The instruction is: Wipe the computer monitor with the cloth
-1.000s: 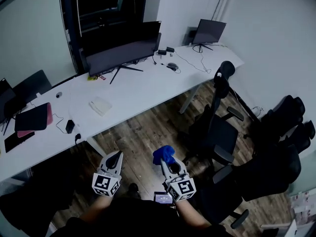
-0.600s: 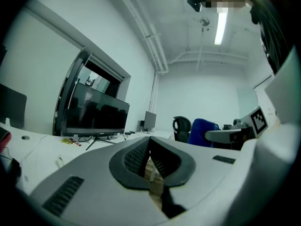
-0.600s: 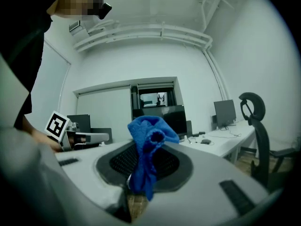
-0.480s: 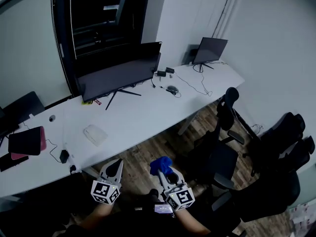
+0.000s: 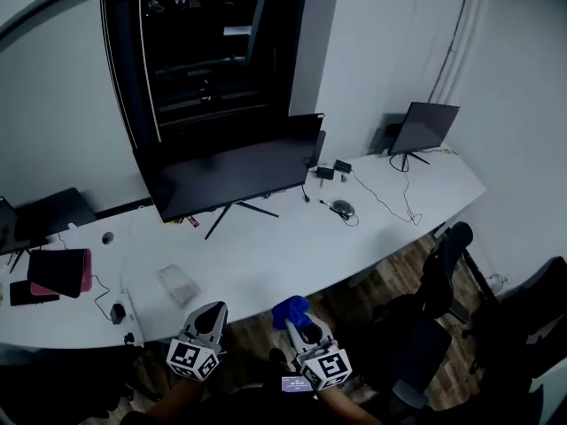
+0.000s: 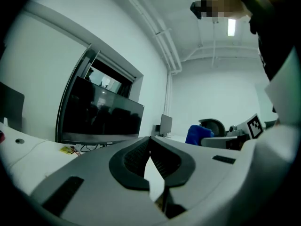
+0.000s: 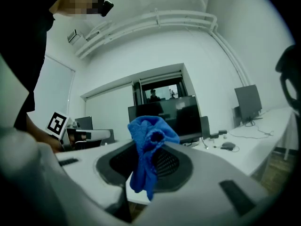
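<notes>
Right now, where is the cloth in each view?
Head view: cloth at bottom centre, at the tip of the right gripper.
Left gripper view: right of centre, a blue lump.
Right gripper view: dead centre, pinched between the jaws.
Shared landmark: the big monitor, centre in the head view, left in the left gripper view, behind the cloth in the right gripper view.

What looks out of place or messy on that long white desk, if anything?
Nothing stands out. The large monitor stands upright on the desk, nothing is spilled, and only loose cables trail near the small monitor. The blue cloth is bunched in the right gripper, short of the desk.
</notes>
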Demonstrator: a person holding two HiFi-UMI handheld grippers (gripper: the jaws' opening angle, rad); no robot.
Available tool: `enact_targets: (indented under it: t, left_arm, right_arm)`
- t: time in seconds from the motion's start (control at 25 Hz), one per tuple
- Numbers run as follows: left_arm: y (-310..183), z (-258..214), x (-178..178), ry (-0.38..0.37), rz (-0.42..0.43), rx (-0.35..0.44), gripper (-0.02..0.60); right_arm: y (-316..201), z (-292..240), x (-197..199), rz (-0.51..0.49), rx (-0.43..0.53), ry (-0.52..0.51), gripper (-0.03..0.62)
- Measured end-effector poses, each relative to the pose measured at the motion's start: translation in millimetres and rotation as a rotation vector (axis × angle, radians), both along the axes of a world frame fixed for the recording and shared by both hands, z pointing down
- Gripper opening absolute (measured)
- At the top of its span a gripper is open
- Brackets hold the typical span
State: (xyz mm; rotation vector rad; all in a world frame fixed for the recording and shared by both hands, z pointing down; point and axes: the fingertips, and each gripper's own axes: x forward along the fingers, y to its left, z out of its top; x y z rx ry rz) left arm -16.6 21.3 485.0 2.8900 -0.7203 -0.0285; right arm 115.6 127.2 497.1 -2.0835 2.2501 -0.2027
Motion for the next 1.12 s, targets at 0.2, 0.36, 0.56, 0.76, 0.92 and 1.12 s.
enact_targets:
  t: [0.2, 0.36, 0.56, 0.76, 0.92, 1.12]
  left_arm:
    - [-47.5, 0.6, 30.7, -0.004, -0.145, -0.002, -0.006]
    - [-82.4, -15.5, 40.3, 0.001, -0.275, 0.0, -0.006]
    - [-120.3, -25.5, 32.3, -0.019, -0.392, 0.005, -0.005]
    - [-141.5, -41.0, 9.6, -0.023, -0.502, 0.029, -0.005]
    - [-166.3, -58.4, -15.6, -0.038, -0.564, 0.026, -0.006]
    - [-196.3, -86.3, -43.0, -0.024, -0.588, 0.082, -0.005]
  right_arm:
    - [-61.5, -16.7, 46.3, -0.157, 0.013, 0.043, 0.083]
    - [-108.9, -34.8, 76.6, -0.253, 0.052, 0.015, 0.083]
    - [-168.2, -68.0, 81.9, -0.384, 0.13, 0.0, 0.083]
    - [-219.9, -103.4, 58.1, -0.512, 0.204, 0.049, 0.083]
    - [-265.3, -143.2, 24.7, -0.601, 0.3, 0.081, 0.083]
    - [-323.9, -205.1, -24.8, -0.683, 0.37, 0.137, 0.083]
